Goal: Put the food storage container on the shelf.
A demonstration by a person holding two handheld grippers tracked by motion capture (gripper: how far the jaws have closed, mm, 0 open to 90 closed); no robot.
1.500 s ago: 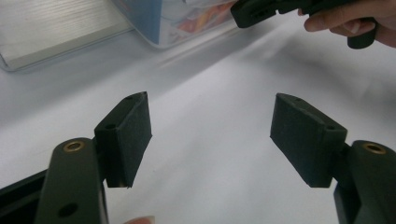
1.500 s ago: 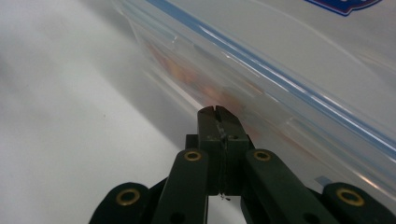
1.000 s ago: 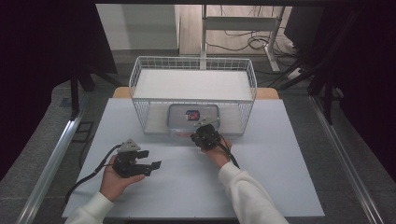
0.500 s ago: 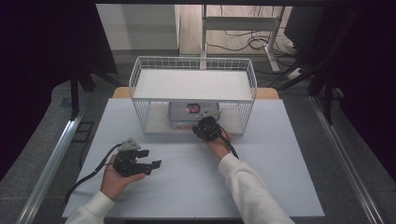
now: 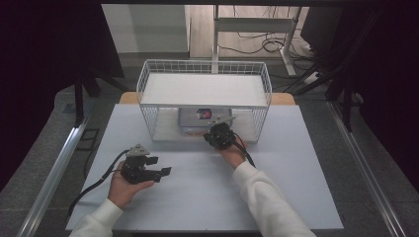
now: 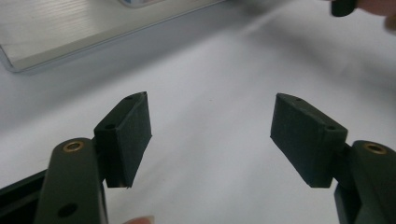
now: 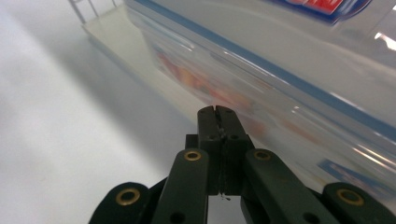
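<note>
While the left gripper [image 5: 157,167] rests in the lower left of the high view on the matte white table [image 5: 296,197], its jaws stand spread with nothing between them; the left gripper view shows two blocky, dull black pads [image 6: 130,135] over bare tabletop. Near the middle of the high view, the right gripper [image 5: 216,132] reaches to the front edge of a white wire basket rack [image 5: 148,84], whose thin mesh walls carry a flat white upper shelf. Under that shelf lies a clear plastic container [image 5: 205,118], rectangular with rounded corners and a red-and-blue label on its lid. In the right gripper view the jaws are pressed together, pinching nothing, their tip just beside the container's [image 7: 289,60] glossy, see-through side with its blue rim line; whether the tip touches the plastic is hard to tell. Something orange-red shows blurred through the wall.
</note>
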